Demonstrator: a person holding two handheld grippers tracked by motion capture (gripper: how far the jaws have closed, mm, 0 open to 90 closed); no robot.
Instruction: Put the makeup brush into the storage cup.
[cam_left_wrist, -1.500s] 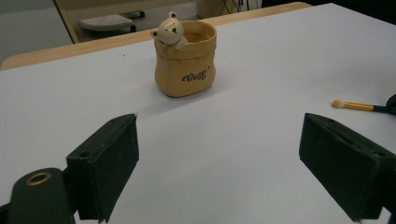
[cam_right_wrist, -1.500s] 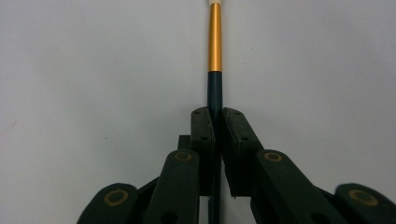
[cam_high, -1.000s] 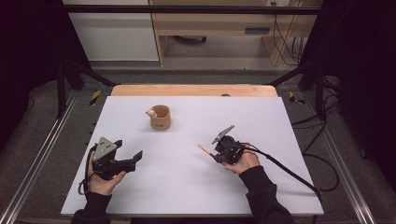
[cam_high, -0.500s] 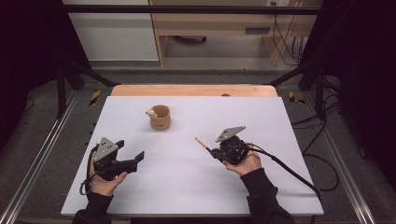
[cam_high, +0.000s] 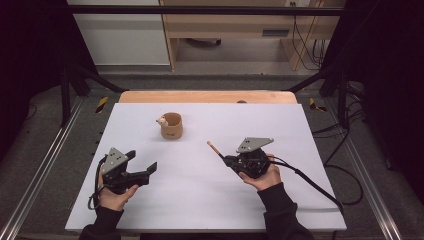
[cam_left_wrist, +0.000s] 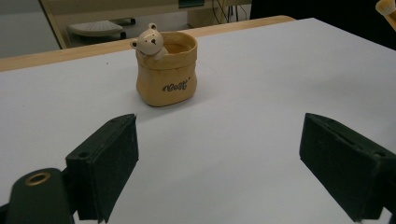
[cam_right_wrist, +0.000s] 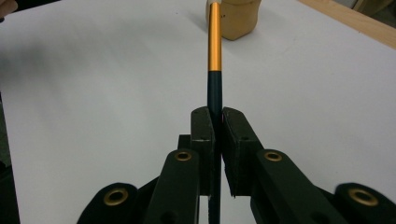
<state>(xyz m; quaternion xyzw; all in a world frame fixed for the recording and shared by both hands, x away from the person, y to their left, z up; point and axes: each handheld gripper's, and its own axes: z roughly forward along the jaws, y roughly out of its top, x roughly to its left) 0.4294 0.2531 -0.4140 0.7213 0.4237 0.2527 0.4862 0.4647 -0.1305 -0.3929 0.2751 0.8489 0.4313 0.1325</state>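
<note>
One tan pot (cam_left_wrist: 166, 74) ahead of left gripper (cam_left_wrist: 233, 168), bear figure (cam_left_wrist: 148, 43) at rim | left jaws spread | right gripper (cam_right_wrist: 215, 122) pinching brush (cam_right_wrist: 214, 51)

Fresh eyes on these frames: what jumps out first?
The tan bear cup stands alone toward the far left of the white table, the bear peeking over its rim. Nearer, the right hand-held gripper is shut on a brush with a dark handle and gold band, aimed toward the cup. The left hand-held gripper is at the near left, jaws wide open and empty.
</note>
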